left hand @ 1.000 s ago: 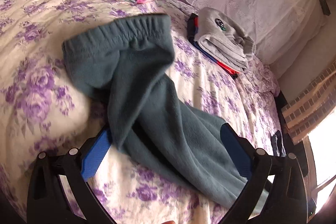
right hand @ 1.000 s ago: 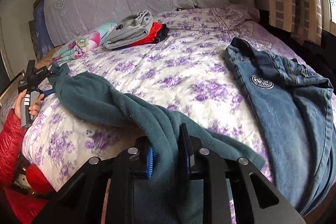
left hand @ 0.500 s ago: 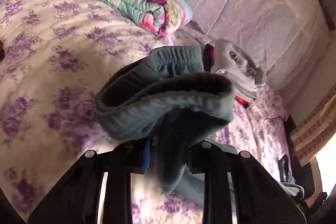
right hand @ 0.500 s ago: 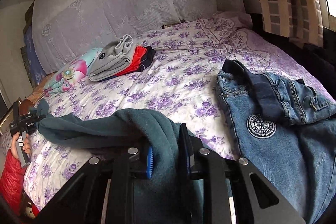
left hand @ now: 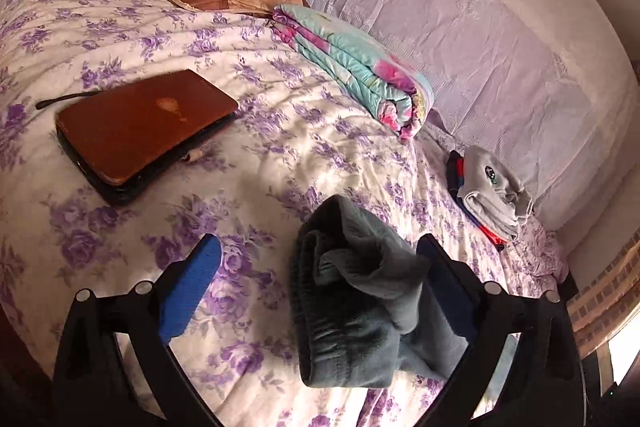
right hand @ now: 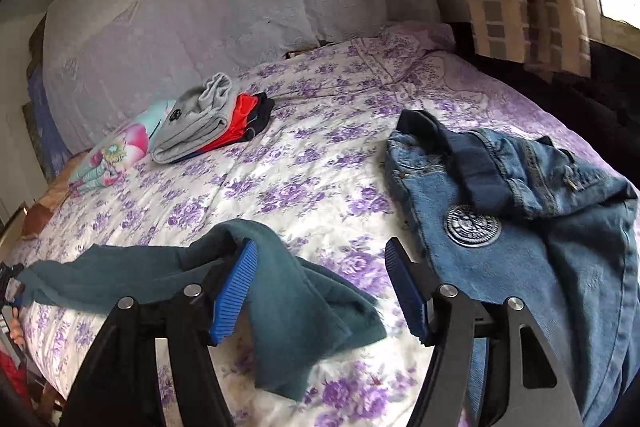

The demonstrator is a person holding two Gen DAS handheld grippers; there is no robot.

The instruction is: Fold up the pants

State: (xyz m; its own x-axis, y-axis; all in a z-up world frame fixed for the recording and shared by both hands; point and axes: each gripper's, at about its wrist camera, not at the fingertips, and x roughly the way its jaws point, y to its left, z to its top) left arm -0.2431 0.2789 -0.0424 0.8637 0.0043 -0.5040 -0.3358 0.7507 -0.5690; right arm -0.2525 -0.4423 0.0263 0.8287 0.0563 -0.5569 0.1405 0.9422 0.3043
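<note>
Left wrist view: left gripper (left hand: 316, 279) jaws just opening wide, teal pants (left hand: 360, 303) waistband lying bunched between, unclamped. Right gripper (right hand: 318, 291) jaws opening too, leg end lying loose on bed (right hand: 320, 163). Fold barely starting; flattening, folding remaining.

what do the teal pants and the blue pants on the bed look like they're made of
The teal pants look like soft fleece: matte, fuzzy nap, thick limp folds. The blue pants look like denim: faded woven surface, contrast stitching along the seams, and a round patch, possibly rubber or embroidery.
</note>
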